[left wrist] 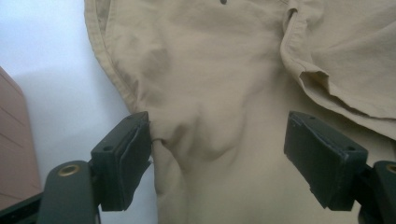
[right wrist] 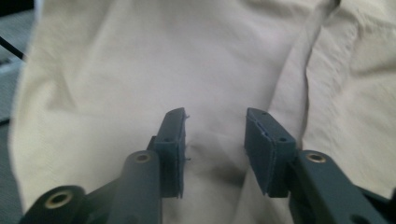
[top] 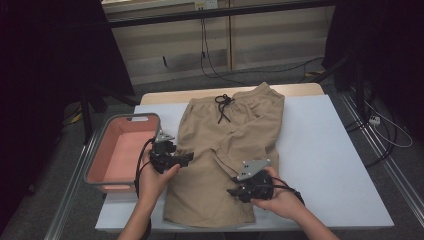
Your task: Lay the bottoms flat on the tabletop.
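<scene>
**Colours on the surface**

The shorts (top: 227,150) are plain tan with a black drawstring (top: 223,106). The surface (top: 320,150) under them is white. The basket (top: 122,152) beside the left gripper's (top: 172,156) black jaws is salmon pink with a grey rim.

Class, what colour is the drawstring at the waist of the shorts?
Black; the drawstring shows best in the high view, against the tan shorts.

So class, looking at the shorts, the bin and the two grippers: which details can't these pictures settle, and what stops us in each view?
- Shorts: near hem in high view, covered by the hands; whether a second leg lies folded beneath, hidden by cloth.
- Bin: cut off by the left edge in left gripper view; its near inner wall is hidden in high view.
- Left gripper: whether its left pad touches the cloth, unclear.
- Right gripper: cloth between its jaws is blurred.
</scene>
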